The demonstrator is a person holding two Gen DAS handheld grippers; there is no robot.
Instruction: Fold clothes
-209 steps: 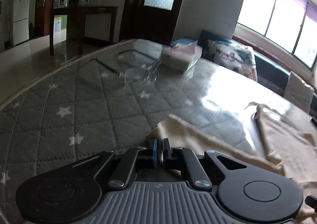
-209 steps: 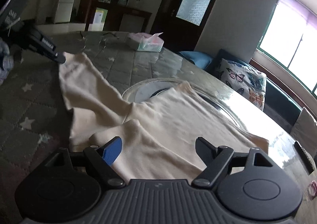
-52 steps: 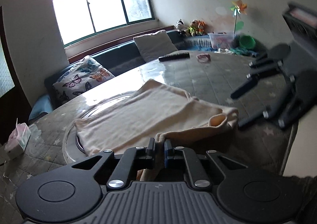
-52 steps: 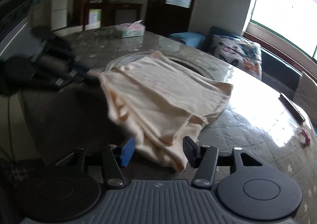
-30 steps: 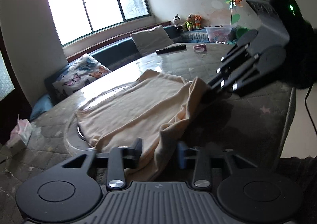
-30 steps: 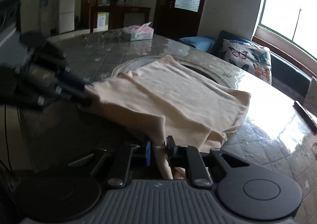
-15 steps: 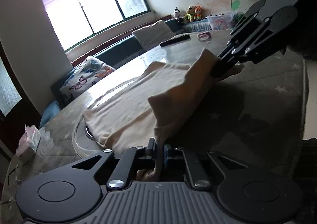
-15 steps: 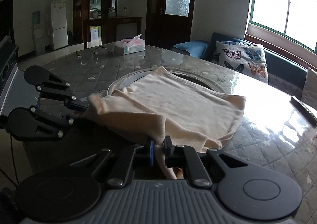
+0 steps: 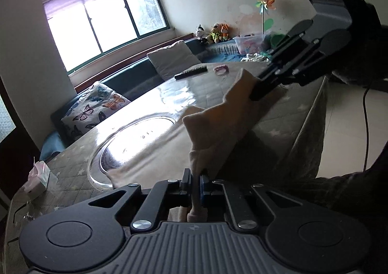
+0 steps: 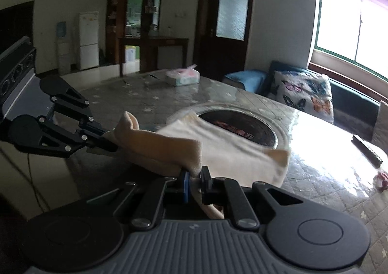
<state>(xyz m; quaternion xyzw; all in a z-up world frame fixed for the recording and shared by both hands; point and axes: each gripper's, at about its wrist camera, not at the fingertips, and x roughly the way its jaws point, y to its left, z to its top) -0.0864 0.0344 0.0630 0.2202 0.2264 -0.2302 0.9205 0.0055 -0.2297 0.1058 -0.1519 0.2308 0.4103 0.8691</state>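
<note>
Already the cream garment [image 9: 155, 152] looks partly folded: in the right wrist view a doubled thickness shows along its raised near edge, while its far part lies flat over the glass turntable [image 10: 271, 128] in the middle of the tabletop [image 10: 315, 177]. Left to do, by my reading, is to carry this raised edge across, lay it down and smooth it; whether more folds follow cannot be told from here.

The left hand-held gripper [image 9: 196, 185], at the bottom centre of its own frame, is pressed together on one corner of the cloth. The right hand-held gripper [image 10: 194, 183] likewise pinches the other corner, its pads tight on the fabric. Each appears in the other's view, the right at the upper right, the left at the middle left. Both are angled downward, with the edge stretched between them clear of the tabletop.
</note>
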